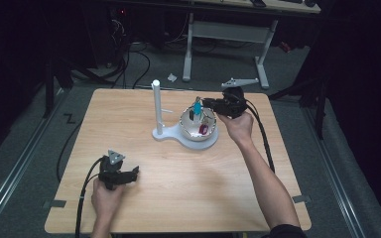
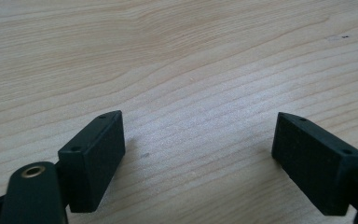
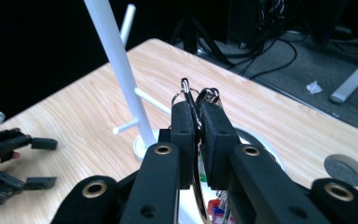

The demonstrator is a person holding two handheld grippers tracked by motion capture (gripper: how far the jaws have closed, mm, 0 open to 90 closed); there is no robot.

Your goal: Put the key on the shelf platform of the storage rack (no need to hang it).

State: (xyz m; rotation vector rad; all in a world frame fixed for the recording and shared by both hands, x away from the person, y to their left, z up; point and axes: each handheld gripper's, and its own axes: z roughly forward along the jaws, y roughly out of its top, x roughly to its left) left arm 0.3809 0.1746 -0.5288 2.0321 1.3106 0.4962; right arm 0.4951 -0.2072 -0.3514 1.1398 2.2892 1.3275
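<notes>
Just right of white peg stand (image 1: 156, 106), over bowl (image 1: 186, 130): right gripper (image 3: 198, 122) fingers clenched on key ring (image 3: 185, 95). Likely next: lift clear, hook onto side peg (image 3: 127, 125), steady. Well short of stand, left gripper (image 2: 198, 154) fingers released, on desk (image 2: 177, 56).

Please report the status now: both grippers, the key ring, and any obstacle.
Left gripper open, low over bare table. Right gripper shut on key ring, above white bowl. White peg stand close beside it.

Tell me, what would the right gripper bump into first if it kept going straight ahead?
Probably the white stand. The right gripper, shut on a key ring, points toward its upright pole, though depth is hard to judge.
</notes>
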